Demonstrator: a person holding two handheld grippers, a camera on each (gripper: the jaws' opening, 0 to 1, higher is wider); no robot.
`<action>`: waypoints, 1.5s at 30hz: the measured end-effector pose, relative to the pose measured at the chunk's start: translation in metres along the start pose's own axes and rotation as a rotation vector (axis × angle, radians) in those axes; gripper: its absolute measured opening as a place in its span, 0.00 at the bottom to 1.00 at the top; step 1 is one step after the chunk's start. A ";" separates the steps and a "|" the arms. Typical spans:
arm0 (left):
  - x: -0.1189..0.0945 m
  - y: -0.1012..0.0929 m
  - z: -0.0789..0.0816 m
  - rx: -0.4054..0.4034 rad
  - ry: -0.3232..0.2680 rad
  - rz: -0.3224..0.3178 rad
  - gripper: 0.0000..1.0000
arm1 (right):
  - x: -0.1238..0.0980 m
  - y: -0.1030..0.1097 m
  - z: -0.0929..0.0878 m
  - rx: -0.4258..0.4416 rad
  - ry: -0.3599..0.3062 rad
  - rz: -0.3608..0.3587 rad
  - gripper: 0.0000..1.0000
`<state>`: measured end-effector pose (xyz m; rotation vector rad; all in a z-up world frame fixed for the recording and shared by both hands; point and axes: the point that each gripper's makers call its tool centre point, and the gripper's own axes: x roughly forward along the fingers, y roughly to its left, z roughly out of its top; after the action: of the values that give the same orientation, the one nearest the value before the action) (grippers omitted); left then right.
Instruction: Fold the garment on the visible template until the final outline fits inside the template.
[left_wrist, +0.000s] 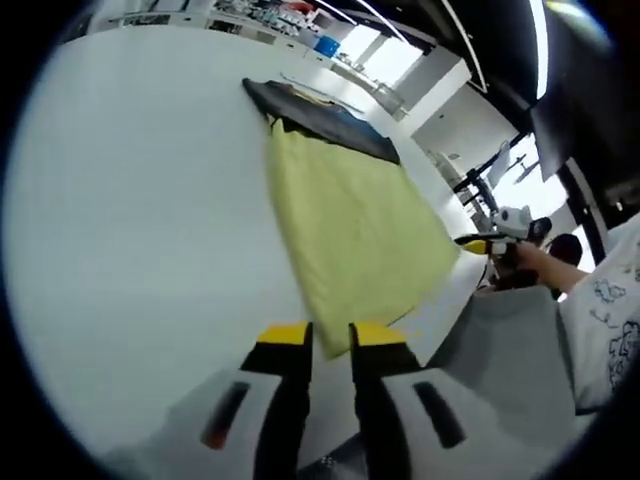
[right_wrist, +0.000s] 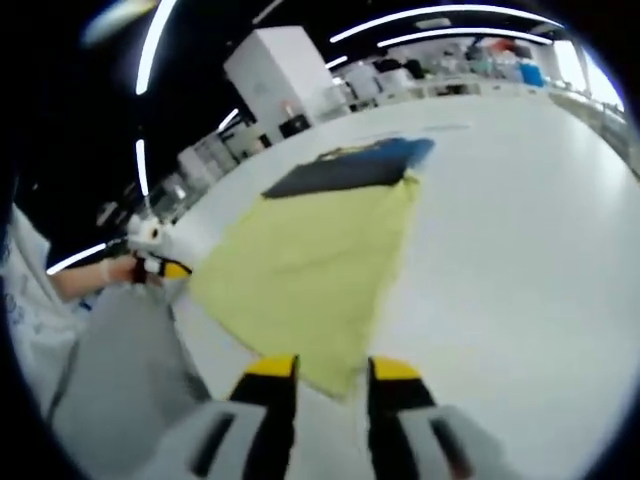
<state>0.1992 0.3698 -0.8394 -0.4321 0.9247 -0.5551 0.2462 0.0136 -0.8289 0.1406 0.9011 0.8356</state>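
garment (left_wrist: 350, 225) edge between fingers (right_wrist: 268, 385)

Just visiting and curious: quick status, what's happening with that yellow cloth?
Left gripper open at yellow garment's near corner. Right gripper open at another corner. Garment flat, far edge overlapping dark template. Nothing in the way.

No text, label, brand, number or sign can be read in either view. The person's white sleeve (left_wrist: 610, 310), to the right of the yellow garment (left_wrist: 350, 230) in the left gripper view, bears dark line drawings, but they form no letters that can be made out. The boxes on the far shelves (right_wrist: 480, 55) beyond the garment in the right gripper view are too small and blurred to show any writing.
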 end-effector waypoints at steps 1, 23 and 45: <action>0.001 0.000 -0.001 -0.023 0.001 -0.006 0.11 | 0.000 0.002 -0.003 0.002 0.014 0.003 0.16; -0.012 -0.008 -0.011 -0.049 0.013 0.001 0.00 | -0.019 0.014 -0.016 0.174 0.043 0.046 0.00; -0.046 -0.038 -0.016 -0.016 -0.001 -0.069 0.00 | -0.047 0.049 -0.030 0.230 0.096 0.102 0.00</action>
<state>0.1540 0.3665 -0.7970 -0.4804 0.9162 -0.6106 0.1796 0.0077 -0.7961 0.3520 1.0864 0.8364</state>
